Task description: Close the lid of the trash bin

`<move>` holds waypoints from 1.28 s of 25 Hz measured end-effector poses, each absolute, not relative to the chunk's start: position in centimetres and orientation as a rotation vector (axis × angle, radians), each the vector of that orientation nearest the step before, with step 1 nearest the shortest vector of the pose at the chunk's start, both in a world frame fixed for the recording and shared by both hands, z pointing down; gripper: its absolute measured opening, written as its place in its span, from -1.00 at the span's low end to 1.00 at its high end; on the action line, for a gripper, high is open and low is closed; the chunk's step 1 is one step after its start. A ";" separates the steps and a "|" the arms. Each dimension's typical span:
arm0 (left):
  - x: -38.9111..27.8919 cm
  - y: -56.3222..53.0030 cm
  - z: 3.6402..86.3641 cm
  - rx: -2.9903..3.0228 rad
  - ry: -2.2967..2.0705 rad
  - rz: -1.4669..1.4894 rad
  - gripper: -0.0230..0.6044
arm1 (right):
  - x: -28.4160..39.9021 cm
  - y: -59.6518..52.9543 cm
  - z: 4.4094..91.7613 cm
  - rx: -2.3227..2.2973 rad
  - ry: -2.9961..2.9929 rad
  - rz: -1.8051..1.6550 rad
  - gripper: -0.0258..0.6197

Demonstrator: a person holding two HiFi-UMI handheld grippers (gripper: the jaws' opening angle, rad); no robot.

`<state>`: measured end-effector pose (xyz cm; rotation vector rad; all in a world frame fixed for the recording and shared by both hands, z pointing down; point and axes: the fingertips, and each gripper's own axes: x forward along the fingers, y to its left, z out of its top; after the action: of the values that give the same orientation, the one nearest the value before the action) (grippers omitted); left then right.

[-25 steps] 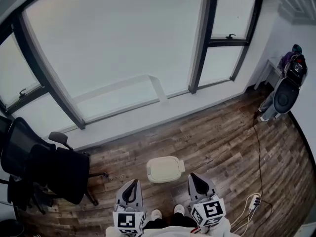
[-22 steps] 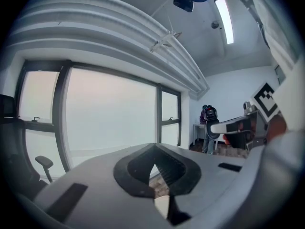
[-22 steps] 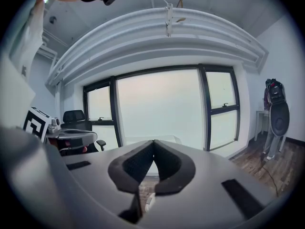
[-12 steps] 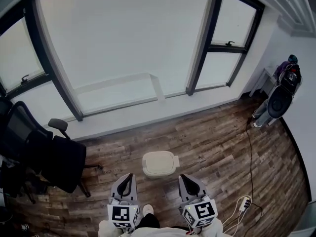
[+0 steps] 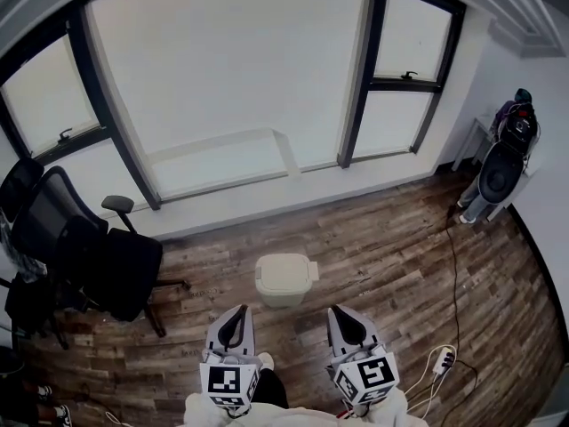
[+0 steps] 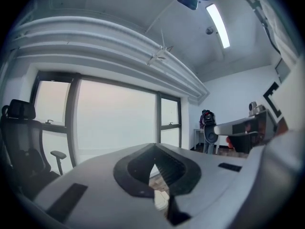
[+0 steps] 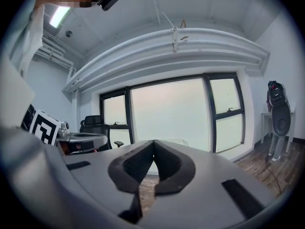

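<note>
The cream trash bin (image 5: 283, 279) stands on the wood floor in the head view, its lid lying flat on top. Both grippers are held low near my body, a short way in front of the bin and not touching it. My left gripper (image 5: 237, 312) is shut with its tips together and nothing between them. My right gripper (image 5: 340, 314) is shut and empty too. In the left gripper view the left gripper (image 6: 155, 150) points at the window, and a pale sliver of the bin (image 6: 160, 199) shows through the gap below the tips. The right gripper (image 7: 153, 145) also faces the window.
A black office chair (image 5: 100, 256) stands left of the bin. A large window wall (image 5: 231, 87) runs behind it. A white power strip (image 5: 442, 360) with a cable lies at the right, and a dark standing appliance (image 5: 500, 174) is in the far right corner.
The bin has slid a little up and left in the head view as the camera shifted. Its lid stays down, and both grippers stay shut in the same low position.
</note>
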<state>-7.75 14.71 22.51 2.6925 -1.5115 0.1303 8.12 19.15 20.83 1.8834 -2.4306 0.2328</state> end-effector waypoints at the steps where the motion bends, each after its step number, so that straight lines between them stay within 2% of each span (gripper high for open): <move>1: -7.6 15.3 22.4 2.695 -1.512 0.125 -0.90 | 8.0 19.7 21.1 1.884 -2.432 0.234 -0.85; 14: -9.6 6.2 20.4 2.760 -1.467 0.162 -0.90 | 7.2 11.7 18.9 2.030 -2.367 0.186 -0.85; 32: -5.8 5.3 20.1 2.797 -1.439 0.193 -0.90 | 9.1 9.6 18.8 2.000 -2.388 0.186 -0.85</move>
<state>-5.84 5.29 20.09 2.7967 -1.4387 0.1933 9.06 9.64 18.78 1.9996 -2.3884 0.1863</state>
